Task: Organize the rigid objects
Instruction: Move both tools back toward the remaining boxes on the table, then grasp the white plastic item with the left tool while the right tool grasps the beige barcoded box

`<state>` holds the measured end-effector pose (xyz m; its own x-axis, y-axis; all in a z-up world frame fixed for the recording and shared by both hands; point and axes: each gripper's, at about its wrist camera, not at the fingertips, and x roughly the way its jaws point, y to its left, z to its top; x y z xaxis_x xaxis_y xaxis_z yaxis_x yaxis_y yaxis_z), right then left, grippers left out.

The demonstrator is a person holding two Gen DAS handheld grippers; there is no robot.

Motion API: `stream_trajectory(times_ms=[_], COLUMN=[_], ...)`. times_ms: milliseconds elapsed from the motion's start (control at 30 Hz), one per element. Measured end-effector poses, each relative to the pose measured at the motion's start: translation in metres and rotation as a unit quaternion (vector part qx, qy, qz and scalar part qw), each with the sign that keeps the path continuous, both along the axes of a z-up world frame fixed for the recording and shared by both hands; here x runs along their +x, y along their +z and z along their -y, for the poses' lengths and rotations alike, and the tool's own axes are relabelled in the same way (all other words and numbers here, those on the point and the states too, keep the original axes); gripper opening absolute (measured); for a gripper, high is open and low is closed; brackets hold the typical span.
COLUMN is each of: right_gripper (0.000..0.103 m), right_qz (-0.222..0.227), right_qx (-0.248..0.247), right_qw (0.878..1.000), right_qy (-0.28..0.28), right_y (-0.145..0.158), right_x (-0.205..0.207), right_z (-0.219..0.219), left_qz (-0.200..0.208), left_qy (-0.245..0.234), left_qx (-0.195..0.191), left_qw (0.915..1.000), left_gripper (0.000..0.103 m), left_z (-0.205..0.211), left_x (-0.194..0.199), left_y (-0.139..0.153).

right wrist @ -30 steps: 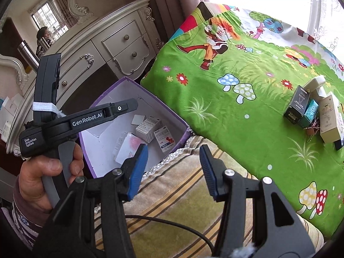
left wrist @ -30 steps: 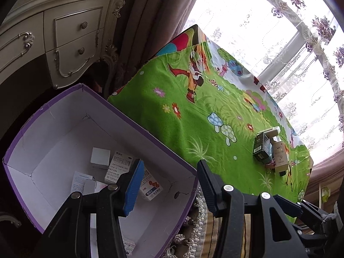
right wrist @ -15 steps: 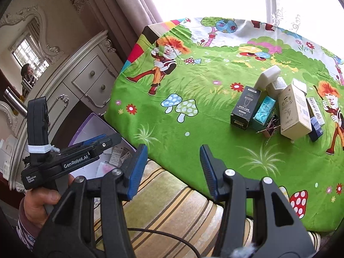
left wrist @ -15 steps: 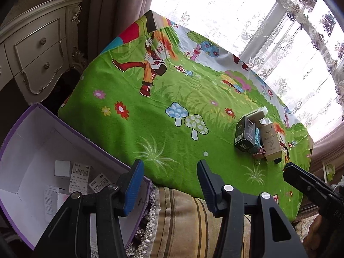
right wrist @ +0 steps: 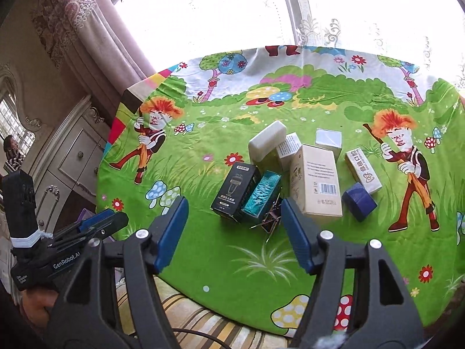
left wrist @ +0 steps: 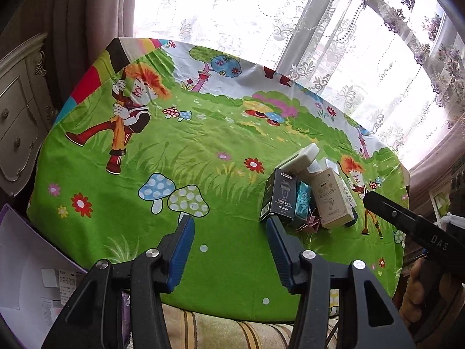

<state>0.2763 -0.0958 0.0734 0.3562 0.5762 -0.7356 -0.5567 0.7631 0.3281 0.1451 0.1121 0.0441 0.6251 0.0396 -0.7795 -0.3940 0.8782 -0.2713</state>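
A cluster of small boxes lies on the green cartoon tablecloth [right wrist: 203, 250]: a black box [right wrist: 235, 193], a teal packet [right wrist: 261, 195], a tall cream box [right wrist: 316, 180], a white soap-like block [right wrist: 266, 142], a blue box [right wrist: 359, 200] and binder clips [right wrist: 270, 222]. The black box [left wrist: 279, 195] and cream box [left wrist: 330, 197] also show in the left wrist view. My right gripper [right wrist: 232, 226] is open and empty, just in front of the cluster. My left gripper [left wrist: 229, 250] is open and empty, left of the boxes.
A purple-edged white box [left wrist: 26, 276] holding several small cartons sits low at the left, beside the table. A cream dresser [right wrist: 72, 160] stands at the left. A striped cushion [right wrist: 203, 320] lies along the near table edge. A curtained window is behind.
Both grippers have swung from the purple box at the left to the right, toward the table; the cluster of boxes is now much closer to both. Both stayed open and empty.
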Motion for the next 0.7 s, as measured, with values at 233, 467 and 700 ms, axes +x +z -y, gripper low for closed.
stream_trajectory(times_ms=[233, 467, 700], right_gripper=[0.072, 0.072, 0.072], right_qz=[-0.02, -0.031, -0.024], right_qx=[-0.012, -0.004, 0.0], right_qw=[0.999, 0.999, 0.999], right_qy=[-0.038, -0.043, -0.04], right_y=[-0.038, -0.061, -0.071], right_x=[0.037, 0.055, 0.064], right_z=[0.025, 0.032, 0.031], left_qz=[-0.003, -0.011, -0.008], left_qy=[-0.065, -0.149, -0.198], left_qx=[0.031, 0.059, 0.09], left_qw=[0.9974, 0.987, 0.9761], left_gripper=[0.053, 0.053, 0.053], left_z=[0.027, 0.053, 0.072], left_x=[0.053, 0.114, 0.159], left_y=[0.0, -0.014, -0.022])
